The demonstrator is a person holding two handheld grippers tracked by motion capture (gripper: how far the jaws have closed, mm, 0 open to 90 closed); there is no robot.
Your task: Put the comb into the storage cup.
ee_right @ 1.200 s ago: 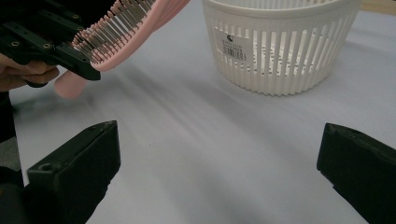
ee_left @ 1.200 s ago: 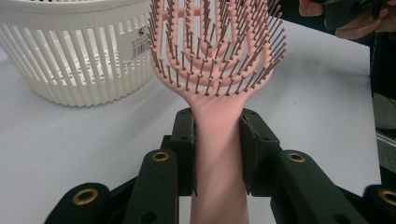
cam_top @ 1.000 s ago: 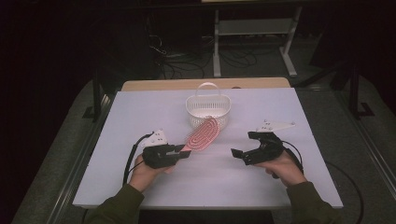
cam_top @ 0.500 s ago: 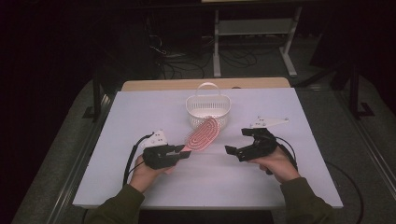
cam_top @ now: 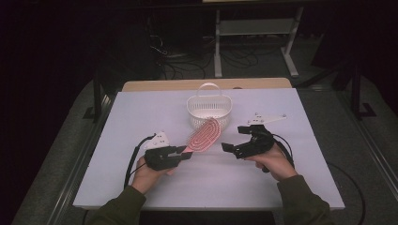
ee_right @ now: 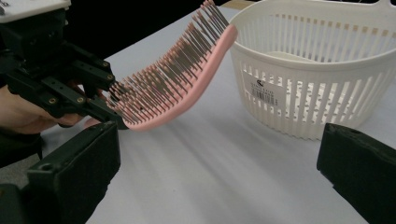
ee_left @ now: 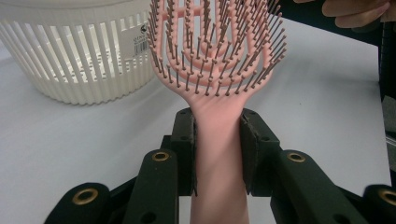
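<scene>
The left gripper point(cam_top: 187, 153) has its two black pads clamped on the handle of a pink hairbrush point(cam_top: 204, 135), one pad on each flat side, just below where the handle widens into the head. In the left gripper view the handle point(ee_left: 218, 154) runs straight up between the pads and the bristled head fans out beyond the fingertips (bristles facing the camera there). The brush is carried clear of the white table point(cam_top: 141, 112), its curved head arching up and away from the left hand toward the white slatted basket point(cam_top: 209, 110), with the far tip close to the basket's rim but not inside it.

The right gripper point(cam_top: 226, 146) sits a little to the right of the brush, pointed at it, with its jaws spread wide and nothing between them. In the right gripper view the brush point(ee_right: 187, 84) hangs ahead of the two parted pads, well short of either.
</scene>
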